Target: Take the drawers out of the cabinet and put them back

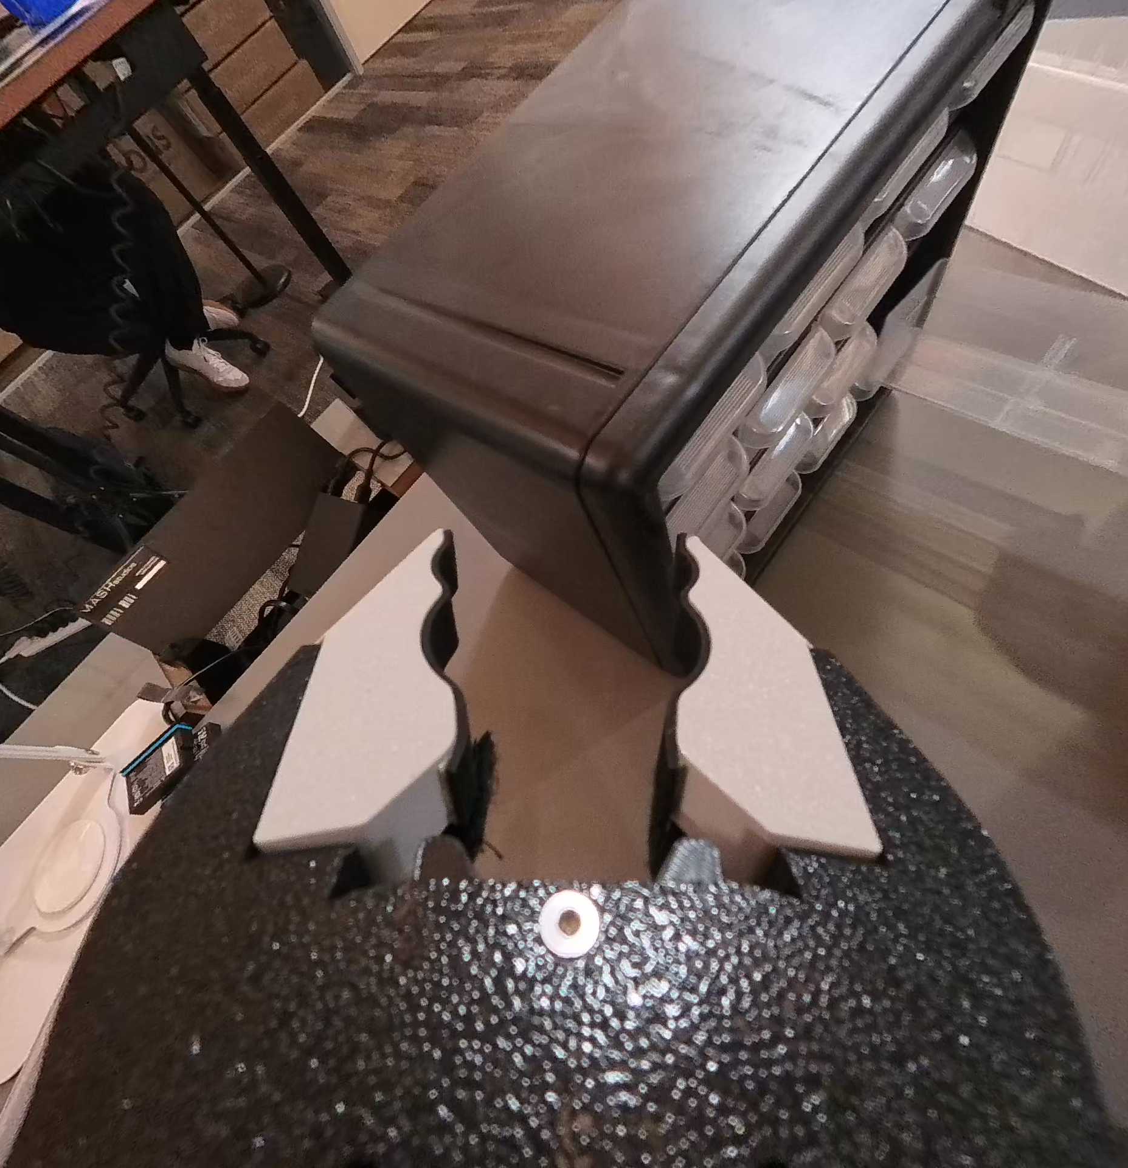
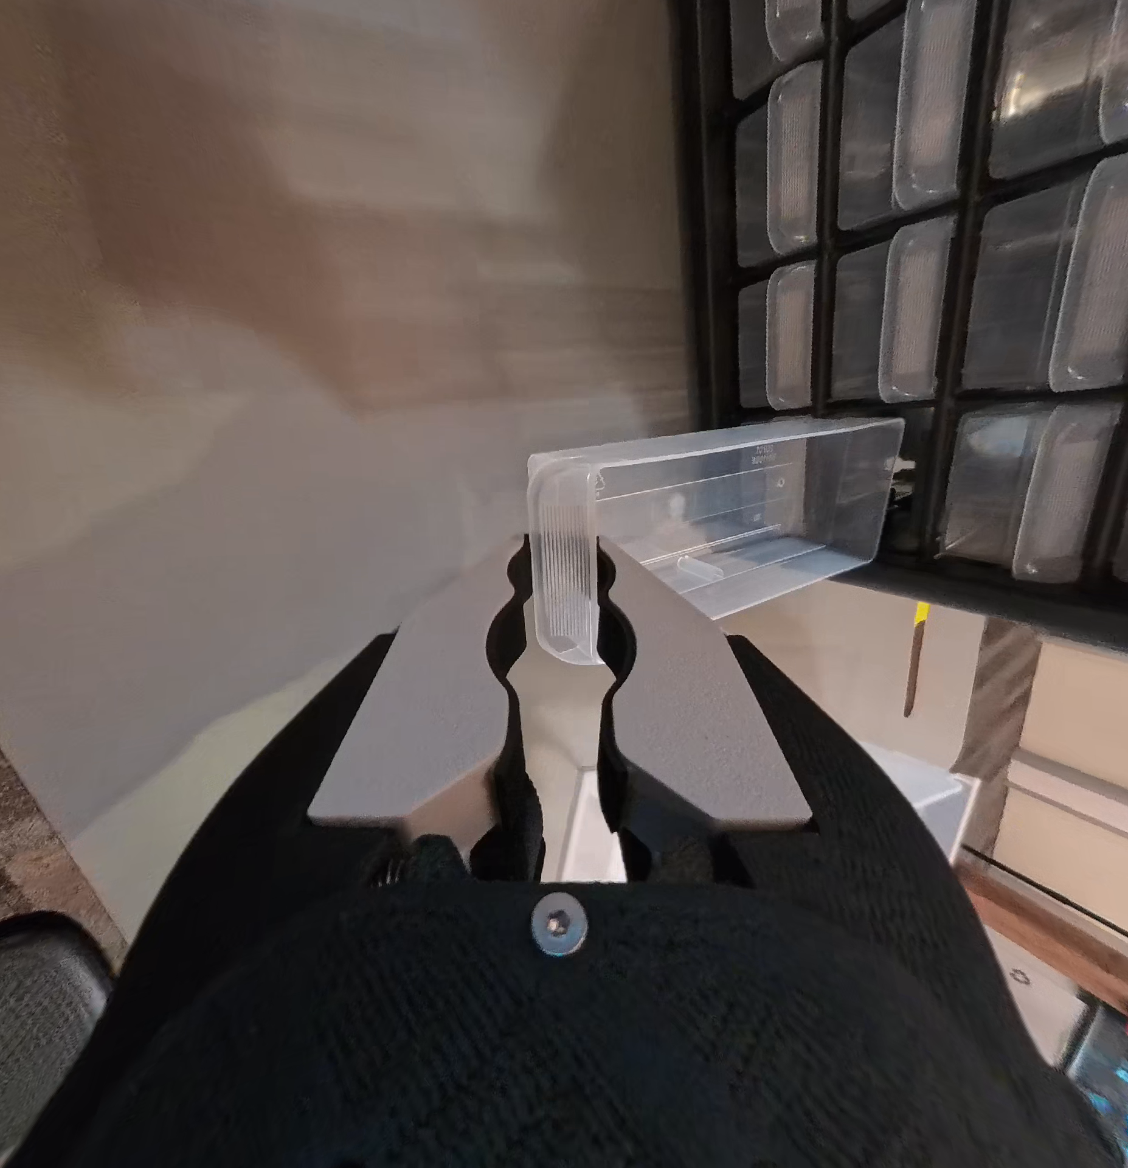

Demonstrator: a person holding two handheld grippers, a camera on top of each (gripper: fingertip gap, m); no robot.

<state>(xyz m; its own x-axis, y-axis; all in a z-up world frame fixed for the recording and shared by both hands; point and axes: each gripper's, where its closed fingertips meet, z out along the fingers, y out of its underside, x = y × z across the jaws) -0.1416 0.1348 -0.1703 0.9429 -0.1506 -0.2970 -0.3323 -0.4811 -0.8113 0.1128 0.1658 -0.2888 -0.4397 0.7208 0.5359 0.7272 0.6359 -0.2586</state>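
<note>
A black cabinet with rows of clear drawers stands on a beige table. My left gripper is open and empty. It straddles the cabinet's near lower corner, with its right finger against the corner edge. In the right wrist view, my right gripper is shut on the ribbed handle of a clear empty drawer. The drawer is drawn out of the cabinet. Its far end is at the mouth of a dark slot; I cannot tell whether it is still inside.
To the left of the table there is a desk, a chair and a person's legs in white shoes. A black box and a small blue-edged box lie near the table's left edge. A white bin shows below the cabinet.
</note>
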